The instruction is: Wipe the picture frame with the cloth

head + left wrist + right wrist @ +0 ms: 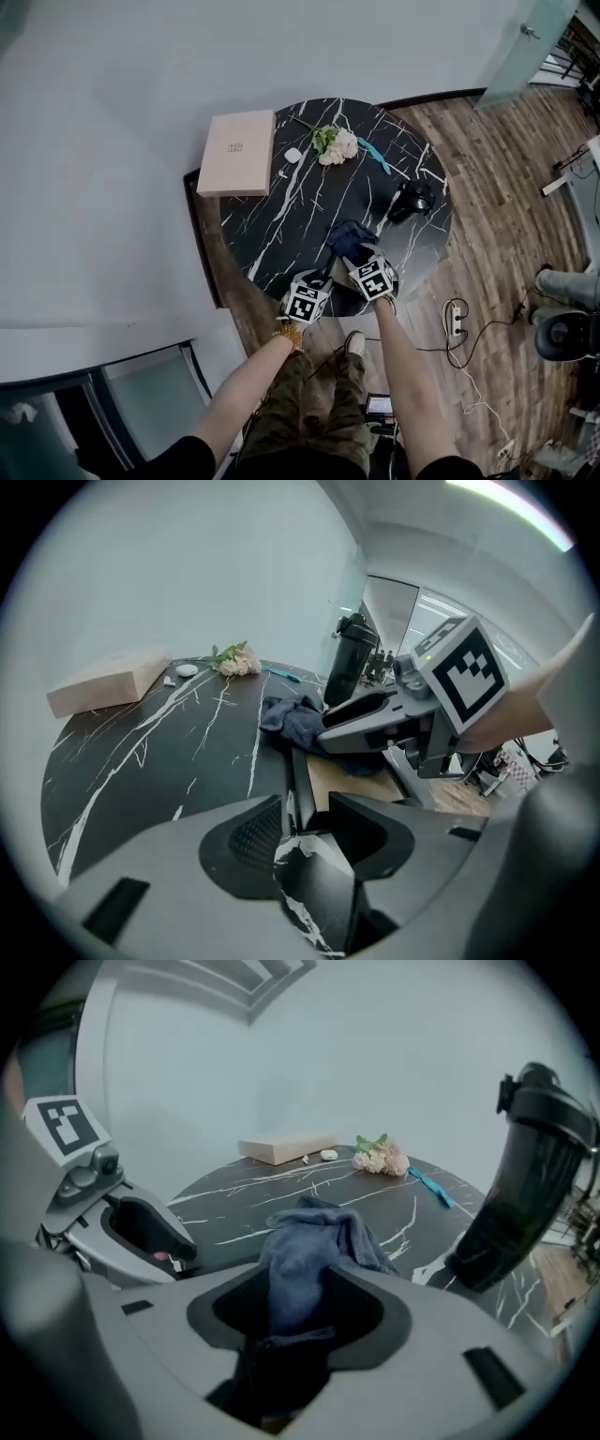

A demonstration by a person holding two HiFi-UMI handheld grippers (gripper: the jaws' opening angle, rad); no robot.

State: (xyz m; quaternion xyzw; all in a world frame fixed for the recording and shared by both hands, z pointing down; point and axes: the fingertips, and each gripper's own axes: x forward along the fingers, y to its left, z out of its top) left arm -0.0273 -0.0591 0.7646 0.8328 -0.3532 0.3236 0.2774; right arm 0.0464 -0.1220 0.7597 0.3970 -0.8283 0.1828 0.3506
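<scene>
A blue cloth (351, 238) lies crumpled near the front edge of the round black marble table (281, 225). My right gripper (358, 257) is over it, jaws wide apart; the cloth (305, 1251) runs loosely between them, pads not pressing. A dark-rimmed picture frame with a tan panel (342, 778) lies flat at the table's edge, partly under the cloth (292, 722). My left gripper (305, 813) is open, with the frame's thin dark rim in the gap between its jaws. In the head view the grippers hide most of the frame.
A pink box (236, 153) sits at the table's back left, next to a small white object (292, 156). Flowers (335, 143) and a blue pen (375, 157) lie at the back. A black jug (412, 199) stands right of the cloth. A power strip (456, 321) lies on the floor.
</scene>
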